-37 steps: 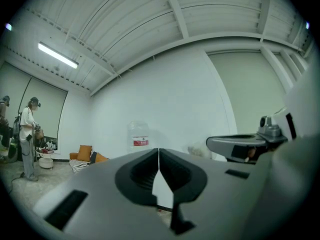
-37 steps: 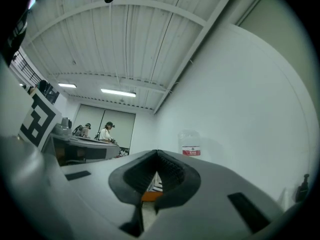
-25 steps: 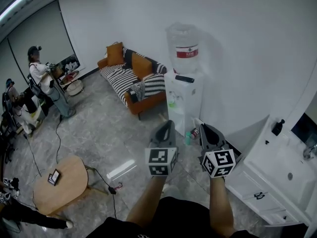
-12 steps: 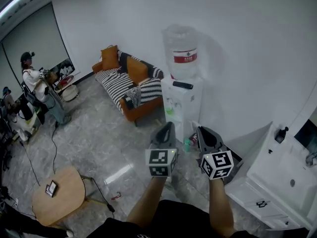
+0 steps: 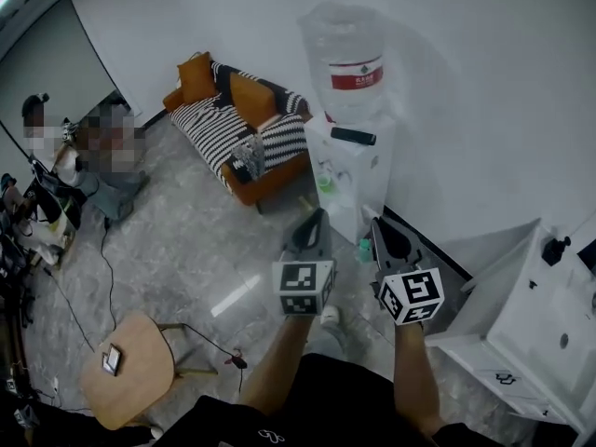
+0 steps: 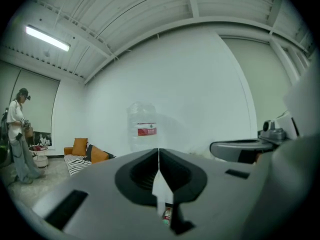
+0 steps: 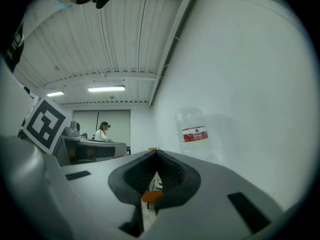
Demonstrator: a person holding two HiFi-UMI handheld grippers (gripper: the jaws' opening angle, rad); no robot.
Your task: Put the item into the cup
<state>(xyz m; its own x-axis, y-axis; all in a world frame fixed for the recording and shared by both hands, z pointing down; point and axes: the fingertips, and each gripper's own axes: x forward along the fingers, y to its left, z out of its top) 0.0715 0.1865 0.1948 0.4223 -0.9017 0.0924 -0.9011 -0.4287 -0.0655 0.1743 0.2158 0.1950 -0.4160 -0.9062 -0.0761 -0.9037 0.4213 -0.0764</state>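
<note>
I see no cup or loose item that I can name with certainty. My left gripper (image 5: 316,217) and my right gripper (image 5: 378,225) are held side by side in the air in front of me, pointing at a white water dispenser (image 5: 352,180). In the left gripper view, the left gripper (image 6: 159,156) has its jaws meeting in a thin line with nothing between them. In the right gripper view, the right gripper (image 7: 157,157) is likewise shut and empty. A small green thing (image 5: 323,182) sits in the dispenser's tap recess.
A large clear bottle (image 5: 348,61) tops the dispenser, and a dark remote (image 5: 353,136) lies on it. An orange and striped sofa (image 5: 235,127) stands along the wall. At the right is a white cabinet (image 5: 521,329). A round wooden table (image 5: 126,372) and people are at the left.
The dispenser and sofa have come nearer and shifted in the head view as I move toward them. Both grippers stay shut, side by side.
</note>
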